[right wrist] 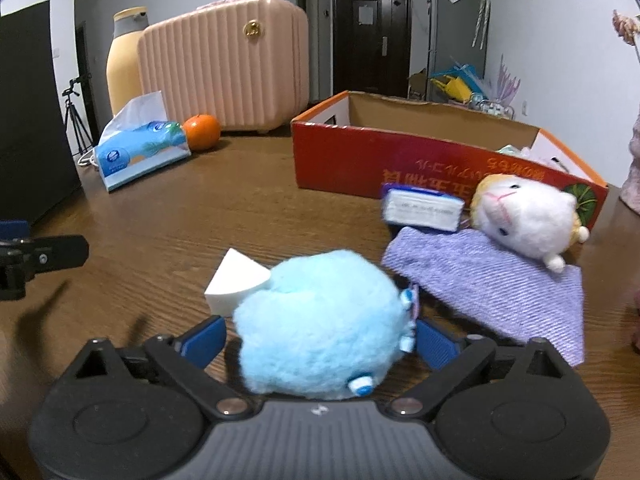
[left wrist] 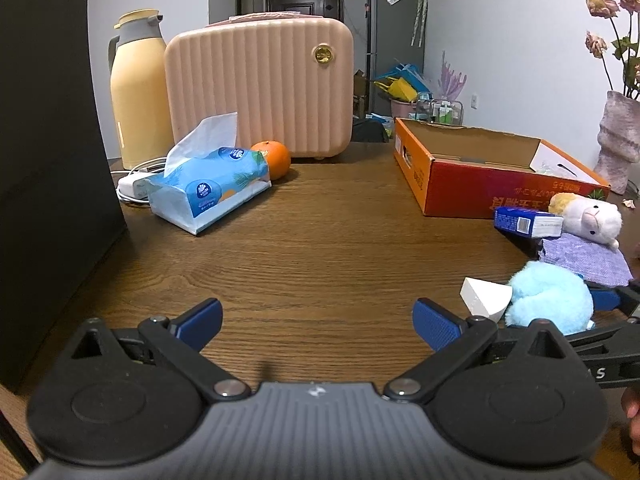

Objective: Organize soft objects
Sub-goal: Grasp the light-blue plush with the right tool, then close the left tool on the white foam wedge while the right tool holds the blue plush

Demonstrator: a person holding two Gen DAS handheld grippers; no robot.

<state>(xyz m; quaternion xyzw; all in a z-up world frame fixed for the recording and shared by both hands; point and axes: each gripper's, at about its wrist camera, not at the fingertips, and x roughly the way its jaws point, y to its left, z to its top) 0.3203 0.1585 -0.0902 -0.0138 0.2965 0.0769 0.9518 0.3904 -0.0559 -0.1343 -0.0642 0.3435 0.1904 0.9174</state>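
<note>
Blue plush [right wrist: 320, 324]: on wooden table [right wrist: 160, 232], between the spread jaws of right gripper [right wrist: 318, 340]; blue pads [right wrist: 204, 338] either side, contact not discernible. Same plush seen from left wrist [left wrist: 550, 296], at lower right.

White foam wedge [right wrist: 236, 284]: touching blue plush on its far-left side.

Purple cloth [right wrist: 500, 288]: flat on table, just right of blue plush.

White plush [right wrist: 524, 216]: lying on far corner of cloth, against front wall of box.

Blue pack [right wrist: 422, 208]: small, at far edge of cloth, beside white plush.

Orange-red cardboard box [right wrist: 360, 160]: open top, beyond the soft items; some pale contents at its right end, unidentifiable.

Left gripper [left wrist: 318, 322]: jaws wide apart, holding nothing, above bare table [left wrist: 320, 240].

Tissue pack [left wrist: 212, 188]: far left, one sheet standing up.

Orange [left wrist: 274, 158]: touching tissue pack's far end.

Pink case [left wrist: 260, 84]: upright behind orange.

Yellow flask [left wrist: 138, 92]: left of case.

White charger [left wrist: 134, 186]: with cable, beside tissue pack.

Vase [left wrist: 618, 140]: far right, holding dried flowers.
</note>
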